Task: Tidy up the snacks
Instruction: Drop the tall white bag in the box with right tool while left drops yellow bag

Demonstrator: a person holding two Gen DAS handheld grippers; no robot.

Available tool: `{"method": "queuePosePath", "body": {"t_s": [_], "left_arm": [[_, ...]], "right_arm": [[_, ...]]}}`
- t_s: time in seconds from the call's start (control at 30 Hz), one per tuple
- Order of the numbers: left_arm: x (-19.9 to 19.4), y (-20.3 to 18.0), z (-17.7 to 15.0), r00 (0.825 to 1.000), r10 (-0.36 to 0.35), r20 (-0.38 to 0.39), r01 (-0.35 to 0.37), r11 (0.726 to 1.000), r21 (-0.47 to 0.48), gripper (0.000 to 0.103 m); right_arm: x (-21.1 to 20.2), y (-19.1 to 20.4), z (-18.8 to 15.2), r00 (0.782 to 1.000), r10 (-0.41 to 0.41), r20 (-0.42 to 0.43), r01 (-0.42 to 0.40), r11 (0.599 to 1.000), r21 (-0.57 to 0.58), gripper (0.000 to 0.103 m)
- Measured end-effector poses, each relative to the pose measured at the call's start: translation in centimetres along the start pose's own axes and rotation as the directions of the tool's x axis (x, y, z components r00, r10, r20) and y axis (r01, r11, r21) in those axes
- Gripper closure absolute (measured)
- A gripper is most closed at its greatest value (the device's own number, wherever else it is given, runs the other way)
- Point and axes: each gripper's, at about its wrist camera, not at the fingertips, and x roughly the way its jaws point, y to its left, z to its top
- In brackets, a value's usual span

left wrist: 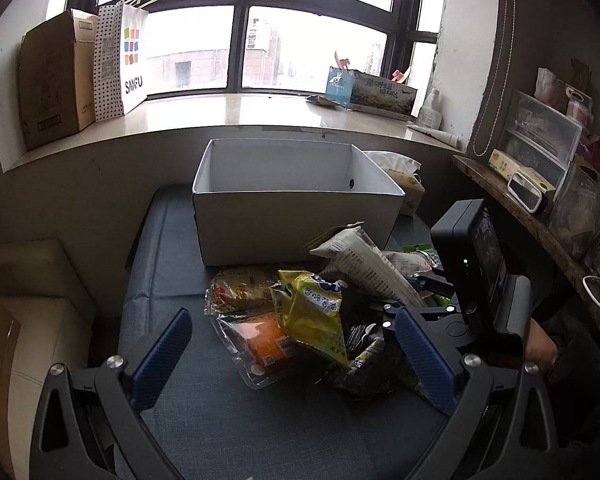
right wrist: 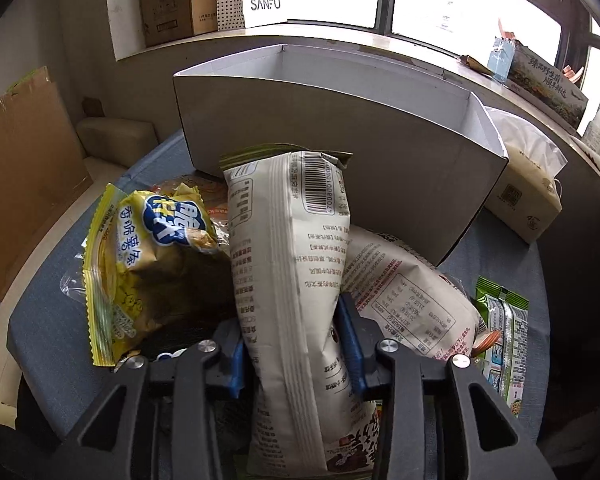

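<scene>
Clamped in the right gripper [right wrist: 294, 344] was a tall white snack bag [right wrist: 288, 264], its blue pads pressed into both sides (barcode end up). It stood in the snack pile on the blue-grey table [left wrist: 260, 432], just in front of the white box [left wrist: 296, 204], beside a yellow chip bag [right wrist: 148, 256]. Over the pile's near edge hung the left gripper [left wrist: 296, 354], jaws spread wide, nothing between them.

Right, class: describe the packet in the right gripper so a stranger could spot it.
Find the white box; the snack pile lies before it. The white packet stands tallest there, barcode on top, unlike the yellow packet beside it.
</scene>
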Motion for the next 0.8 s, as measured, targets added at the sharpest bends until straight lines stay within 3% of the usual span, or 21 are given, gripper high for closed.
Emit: {"method": "queuePosePath", "body": {"t_s": [0.13, 0.4, 0.73, 0.8], "left_arm": [[0.5, -0.5, 0.1, 1.000, -0.012, -0.006, 0.012, 1.000, 0.024, 0.000], [5.7, -2.5, 0.5, 0.993, -0.029, -0.113, 0.042, 0.993, 0.108, 0.000], [13.3, -1.8, -0.1, 0.965, 0.004, -0.264, 0.035, 0.989, 0.142, 0.001], [13.9, -1.6, -0.3, 0.962, 0.003, -0.274, 0.037, 0.990, 0.138, 0.022]], "right_arm": [[-2.0, -0.3, -0.4, 0.999, 0.035, 0.036, -0.035, 0.999, 0.015, 0.065], [-9.7, -2.4, -1.7, 0.982, 0.046, 0.181, -0.065, 0.993, 0.102, 0.065], [-15.0, -3.5, -5.5, 0.966, 0.040, 0.256, -0.087, 0.981, 0.175, 0.065], [-14.9, -3.7, -5.8, 0.968, 0.038, 0.246, -0.085, 0.979, 0.183, 0.065]]}}
